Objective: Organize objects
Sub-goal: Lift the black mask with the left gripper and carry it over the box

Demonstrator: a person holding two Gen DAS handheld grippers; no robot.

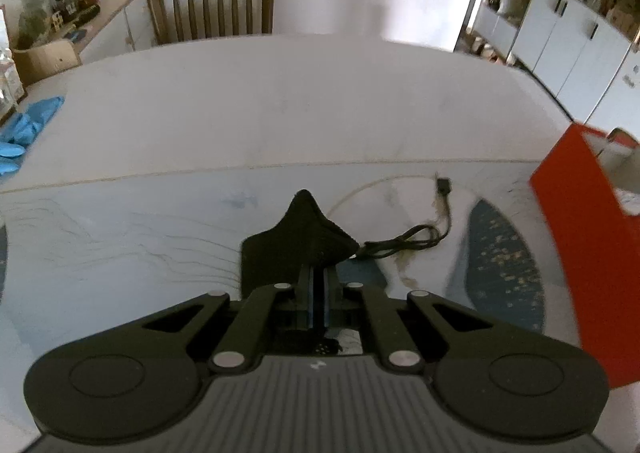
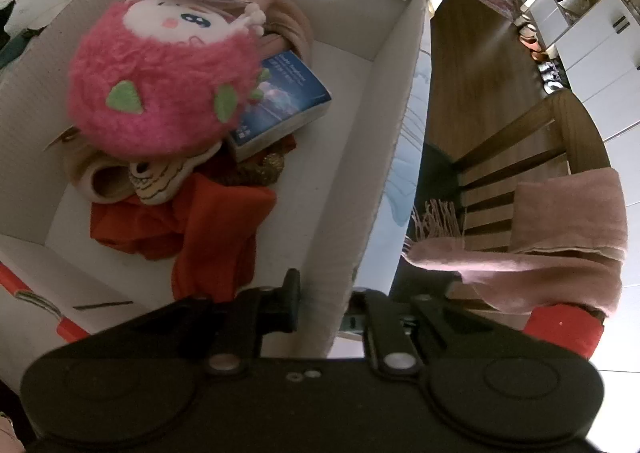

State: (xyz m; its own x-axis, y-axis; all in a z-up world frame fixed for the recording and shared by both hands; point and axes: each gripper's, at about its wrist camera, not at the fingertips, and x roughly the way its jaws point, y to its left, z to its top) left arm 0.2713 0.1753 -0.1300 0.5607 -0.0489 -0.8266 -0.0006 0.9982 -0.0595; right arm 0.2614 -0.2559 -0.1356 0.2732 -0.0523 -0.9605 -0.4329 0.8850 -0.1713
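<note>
Tabletop [image 1: 280, 113], left hand-held gripper [image 1: 318, 277] clamped on black cloth [image 1: 304, 237]; right hand-held gripper [image 2: 320, 311] straddling box wall [image 2: 372, 157]

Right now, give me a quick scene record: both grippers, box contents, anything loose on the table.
left gripper: shut on black cloth, above the table
right gripper: straddling the wall of the cardboard box, one finger inside; other finger hidden
box contents: pink plush toy, blue book, red cloth, beige slipper
loose on table: black cable, blue gloves
outside the box: pink scarf draped over a wooden chair
</note>
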